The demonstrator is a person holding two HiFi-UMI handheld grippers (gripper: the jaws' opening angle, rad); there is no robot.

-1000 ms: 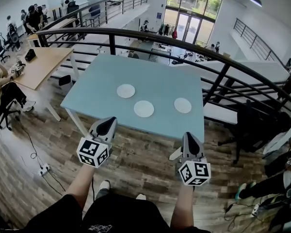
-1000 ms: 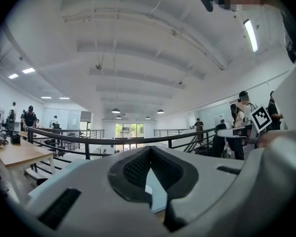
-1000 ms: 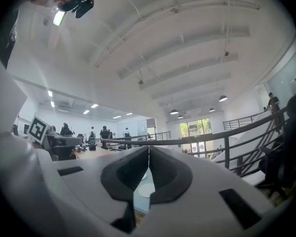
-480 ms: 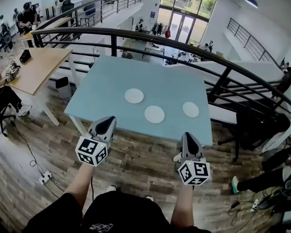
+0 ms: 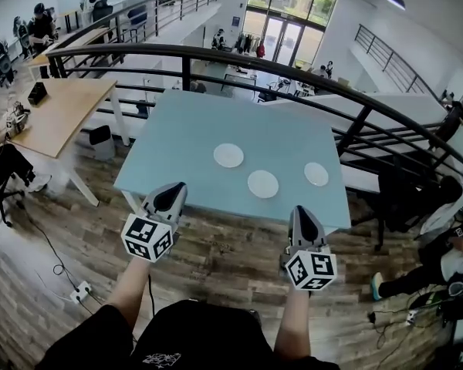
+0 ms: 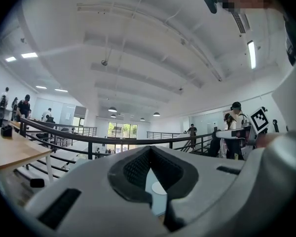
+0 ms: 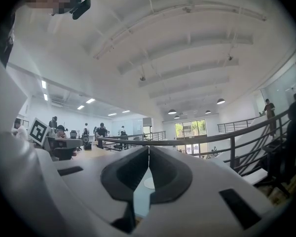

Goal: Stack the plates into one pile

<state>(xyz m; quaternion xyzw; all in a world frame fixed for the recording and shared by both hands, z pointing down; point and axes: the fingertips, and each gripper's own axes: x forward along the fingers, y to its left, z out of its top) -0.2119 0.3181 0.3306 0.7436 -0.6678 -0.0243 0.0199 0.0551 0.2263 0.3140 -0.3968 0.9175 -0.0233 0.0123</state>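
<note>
Three round white plates (image 5: 263, 184) sit apart on a pale blue table (image 5: 177, 141). The left gripper (image 5: 172, 193) and right gripper (image 5: 302, 214) (both empty) have jaws pressed together.

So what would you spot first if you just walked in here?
Probably the three round white plates lying apart in a row on the pale blue table, mid-picture. Below them, short of the table, hover the grey left gripper and right gripper with black-and-white marker cubes, both shut and empty.
</note>
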